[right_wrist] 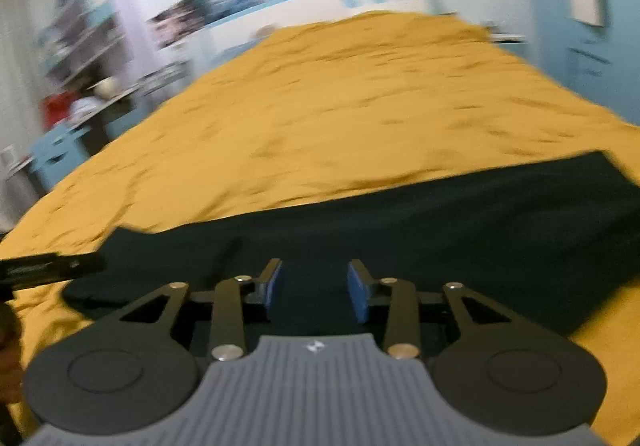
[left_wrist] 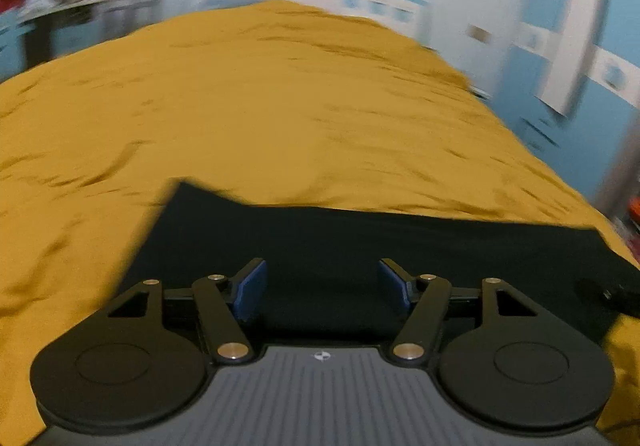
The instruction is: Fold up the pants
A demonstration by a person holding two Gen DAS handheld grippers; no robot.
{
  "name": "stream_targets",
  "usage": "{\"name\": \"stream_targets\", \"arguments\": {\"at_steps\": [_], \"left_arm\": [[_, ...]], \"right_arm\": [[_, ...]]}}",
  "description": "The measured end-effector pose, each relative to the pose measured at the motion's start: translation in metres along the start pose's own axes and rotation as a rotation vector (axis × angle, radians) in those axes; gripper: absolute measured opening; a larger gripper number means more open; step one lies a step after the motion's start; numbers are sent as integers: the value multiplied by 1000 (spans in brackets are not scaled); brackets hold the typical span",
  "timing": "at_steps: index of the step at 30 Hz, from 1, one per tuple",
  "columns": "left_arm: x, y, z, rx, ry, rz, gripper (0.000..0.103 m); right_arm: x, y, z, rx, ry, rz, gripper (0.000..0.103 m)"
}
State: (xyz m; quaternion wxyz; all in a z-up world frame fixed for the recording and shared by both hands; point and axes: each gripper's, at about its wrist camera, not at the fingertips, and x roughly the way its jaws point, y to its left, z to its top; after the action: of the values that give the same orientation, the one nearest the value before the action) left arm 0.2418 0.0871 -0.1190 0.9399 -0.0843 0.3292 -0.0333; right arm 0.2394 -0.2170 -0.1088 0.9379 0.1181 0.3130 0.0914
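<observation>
Black pants lie flat across the near end of a bed with a mustard-yellow cover. In the left wrist view my left gripper hangs over the pants' left part. It is open, its blue pads wide apart, and nothing is pinched between them. The right wrist view shows the pants running off to the right. My right gripper is over their left-middle part, open with a narrower gap, and its blue pads hold nothing. Both views are blurred.
The yellow cover stretches far ahead. Cluttered shelves stand beyond the bed's left side, and a blue-and-white wall runs along its right side. A black bar juts in at the left edge of the right wrist view.
</observation>
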Motion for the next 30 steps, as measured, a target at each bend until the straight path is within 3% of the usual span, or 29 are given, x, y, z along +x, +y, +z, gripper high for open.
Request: {"name": "stream_targets", "arguments": {"at_steps": [3, 6, 11, 16, 21, 30], "left_arm": [[10, -49, 1, 70, 10, -78, 75], [26, -90, 4, 121, 23, -138, 76], [55, -142, 1, 170, 62, -174, 77], [72, -166, -24, 200, 131, -164, 77], [83, -170, -48, 237, 170, -142, 79], [86, -167, -53, 210, 170, -161, 83]], "right_arm": [[-19, -57, -1, 114, -20, -105, 39], [-34, -113, -5, 288, -36, -173, 61], [-44, -179, -11, 546, -74, -149, 61], [-36, -226, -12, 819, -135, -95, 60], [-21, -246, -6, 886, -201, -155, 59], [-18, -251, -17, 863, -221, -180, 31]]}}
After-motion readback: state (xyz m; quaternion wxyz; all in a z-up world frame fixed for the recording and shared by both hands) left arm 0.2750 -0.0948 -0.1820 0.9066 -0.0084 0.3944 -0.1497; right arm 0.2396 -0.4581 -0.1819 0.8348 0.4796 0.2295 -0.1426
